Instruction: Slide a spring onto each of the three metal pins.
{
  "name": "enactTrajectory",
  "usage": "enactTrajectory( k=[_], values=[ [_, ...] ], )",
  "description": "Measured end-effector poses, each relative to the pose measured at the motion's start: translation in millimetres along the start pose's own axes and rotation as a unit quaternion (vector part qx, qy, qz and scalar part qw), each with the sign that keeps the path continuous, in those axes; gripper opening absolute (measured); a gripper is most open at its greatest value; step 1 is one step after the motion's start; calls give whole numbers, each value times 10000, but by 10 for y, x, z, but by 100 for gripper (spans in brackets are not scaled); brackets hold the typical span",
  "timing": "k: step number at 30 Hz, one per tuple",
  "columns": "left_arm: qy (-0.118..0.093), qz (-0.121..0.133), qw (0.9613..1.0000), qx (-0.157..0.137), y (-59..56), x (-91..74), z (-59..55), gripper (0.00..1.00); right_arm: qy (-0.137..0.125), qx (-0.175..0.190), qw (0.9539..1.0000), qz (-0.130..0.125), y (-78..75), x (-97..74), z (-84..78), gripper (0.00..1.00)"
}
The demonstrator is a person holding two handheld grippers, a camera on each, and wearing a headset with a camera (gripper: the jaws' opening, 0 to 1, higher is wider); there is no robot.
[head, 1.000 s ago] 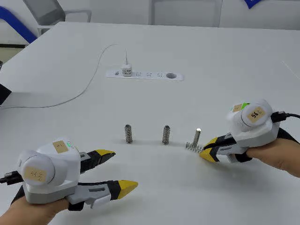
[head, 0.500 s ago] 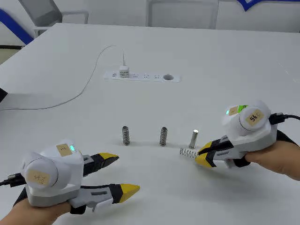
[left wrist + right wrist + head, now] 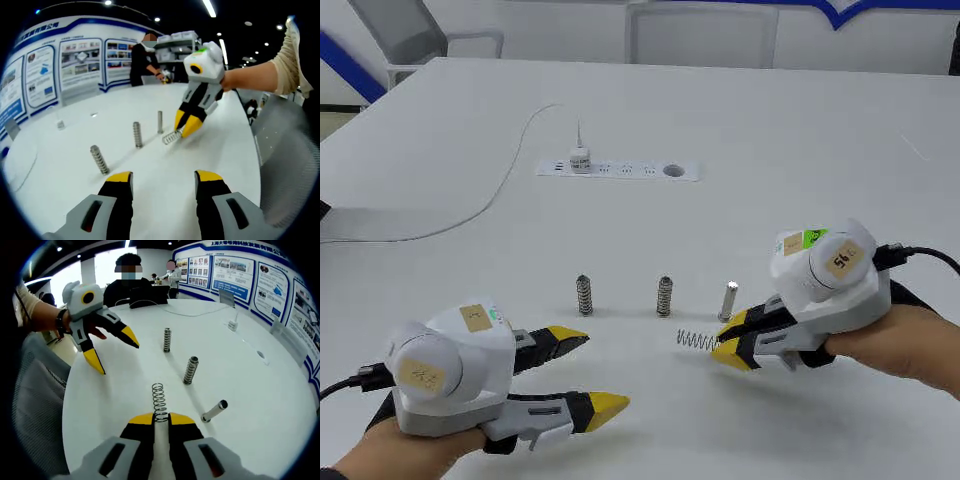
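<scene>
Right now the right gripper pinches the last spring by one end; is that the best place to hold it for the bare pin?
Yes, hold the end coils. The spring juts from the right gripper with its far end free, so that open mouth can drop over the bare pin. Come from above: the pin stands upright.

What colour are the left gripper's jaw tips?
Yellow, on the left gripper; best in the left gripper view.
</scene>
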State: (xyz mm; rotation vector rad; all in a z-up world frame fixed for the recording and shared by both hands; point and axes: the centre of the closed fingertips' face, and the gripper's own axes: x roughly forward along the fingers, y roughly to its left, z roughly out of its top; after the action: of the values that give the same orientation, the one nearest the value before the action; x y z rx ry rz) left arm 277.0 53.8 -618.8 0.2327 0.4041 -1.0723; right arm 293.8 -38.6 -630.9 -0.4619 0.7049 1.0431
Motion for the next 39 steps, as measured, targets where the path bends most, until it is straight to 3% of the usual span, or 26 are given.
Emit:
enactTrajectory(
  k=[20, 39],
  values=[
    [-15, -299, 9989, 350, -129, 170, 160, 43, -76, -490, 9981, 376, 248, 23, 280, 11],
    [-39, -447, 9971, 623, -230, 210, 202, 29, 34, -911, 9930, 756, 442, 49, 371, 11]
  ],
)
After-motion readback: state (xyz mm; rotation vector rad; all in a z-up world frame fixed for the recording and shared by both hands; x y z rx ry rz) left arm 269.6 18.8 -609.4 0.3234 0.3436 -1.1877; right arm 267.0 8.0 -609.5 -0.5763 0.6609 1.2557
